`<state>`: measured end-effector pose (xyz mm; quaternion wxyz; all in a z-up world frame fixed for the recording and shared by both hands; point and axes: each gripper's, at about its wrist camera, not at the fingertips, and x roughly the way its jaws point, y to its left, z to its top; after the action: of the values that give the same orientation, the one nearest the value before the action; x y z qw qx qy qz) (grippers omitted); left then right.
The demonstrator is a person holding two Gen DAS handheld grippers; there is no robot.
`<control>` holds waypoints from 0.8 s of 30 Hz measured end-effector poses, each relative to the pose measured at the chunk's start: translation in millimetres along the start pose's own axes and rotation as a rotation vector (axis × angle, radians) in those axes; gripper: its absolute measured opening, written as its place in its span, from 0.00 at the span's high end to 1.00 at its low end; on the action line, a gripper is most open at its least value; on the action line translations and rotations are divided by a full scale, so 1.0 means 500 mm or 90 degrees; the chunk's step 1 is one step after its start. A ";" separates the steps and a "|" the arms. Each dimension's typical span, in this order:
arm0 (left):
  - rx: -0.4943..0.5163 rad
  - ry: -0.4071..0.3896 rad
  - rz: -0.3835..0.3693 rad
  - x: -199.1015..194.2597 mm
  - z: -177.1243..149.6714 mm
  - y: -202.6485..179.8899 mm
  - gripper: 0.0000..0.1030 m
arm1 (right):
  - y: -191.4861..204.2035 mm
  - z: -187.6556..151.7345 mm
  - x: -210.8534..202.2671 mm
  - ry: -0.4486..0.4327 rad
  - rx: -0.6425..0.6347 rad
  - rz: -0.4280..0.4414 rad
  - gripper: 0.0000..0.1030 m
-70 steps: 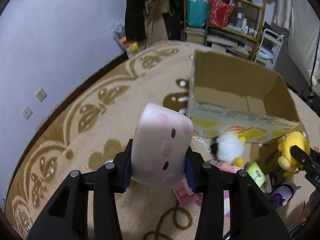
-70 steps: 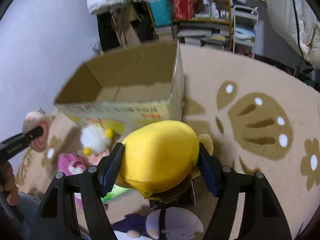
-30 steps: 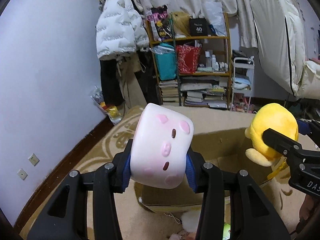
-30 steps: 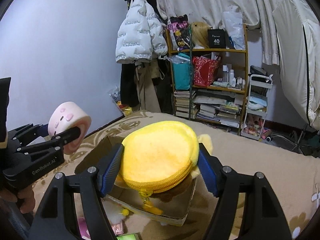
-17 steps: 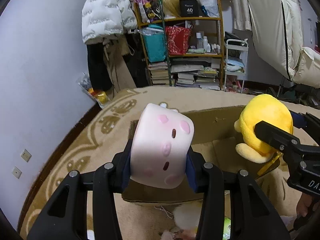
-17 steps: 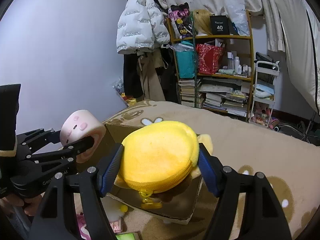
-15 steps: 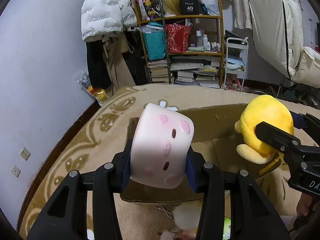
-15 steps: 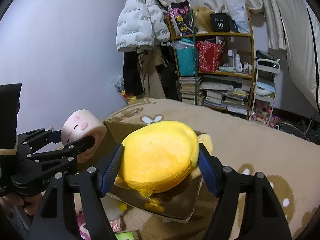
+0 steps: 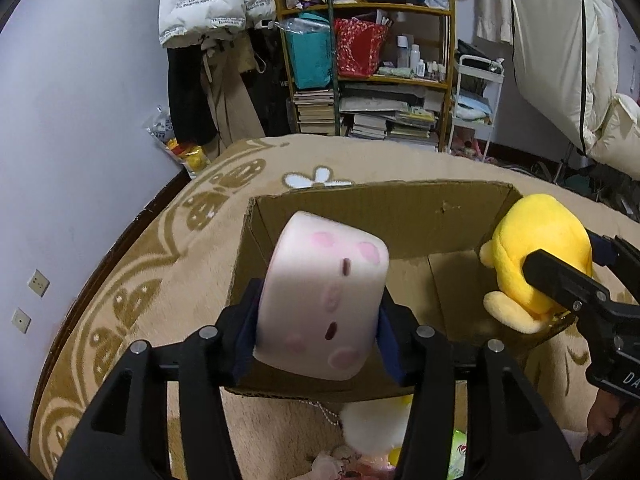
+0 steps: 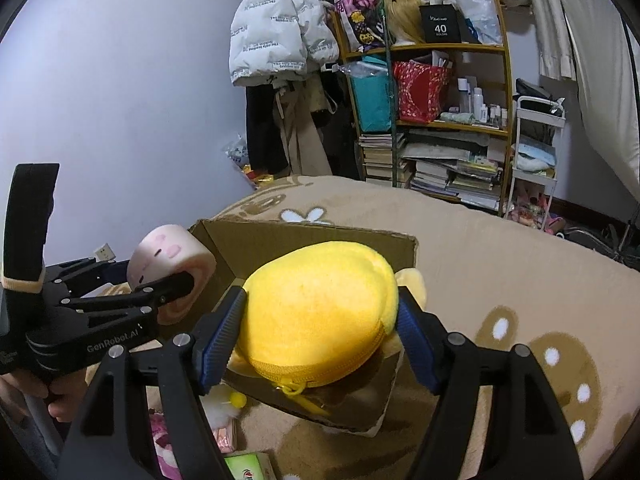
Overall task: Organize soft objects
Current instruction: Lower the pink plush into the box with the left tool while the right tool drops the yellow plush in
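Observation:
My left gripper [image 9: 318, 320] is shut on a pink-and-white squishy block with a face [image 9: 324, 300], held over the near edge of an open cardboard box [image 9: 360, 208]. It also shows in the right wrist view [image 10: 168, 264]. My right gripper [image 10: 320, 328] is shut on a yellow plush pouch with a zipper [image 10: 316, 312], held above the box's right near corner [image 10: 304, 240]. The yellow plush also shows in the left wrist view [image 9: 536, 256] at the box's right wall.
A white pom-pom toy [image 9: 372, 428] and pink items [image 10: 160, 440] lie on the beige patterned rug [image 9: 140, 280] in front of the box. A green pack [image 10: 248, 466] lies there too. A cluttered shelf [image 10: 432, 120] and hanging coats [image 10: 280, 40] stand at the back wall.
Both grippers have risen from the rug with their toys and come over the box. In the last half second both tipped down slightly toward the box opening.

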<state>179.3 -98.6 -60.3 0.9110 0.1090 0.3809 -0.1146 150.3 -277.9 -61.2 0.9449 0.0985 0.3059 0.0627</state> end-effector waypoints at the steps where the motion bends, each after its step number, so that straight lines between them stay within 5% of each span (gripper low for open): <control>1: 0.003 -0.003 0.004 -0.002 -0.001 -0.002 0.47 | -0.001 0.000 -0.001 0.001 0.000 0.002 0.21; 12: -0.020 -0.011 0.040 -0.031 -0.004 0.024 0.21 | 0.003 -0.003 -0.010 0.009 -0.006 0.000 0.14; 24: -0.059 -0.001 0.033 -0.112 -0.027 0.056 0.09 | 0.022 -0.011 -0.089 -0.003 0.042 0.001 0.00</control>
<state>140.2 -61.1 -26.4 0.9179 0.0762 0.3824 -0.0733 110.5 -274.1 -37.9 0.9417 0.1303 0.3055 0.0534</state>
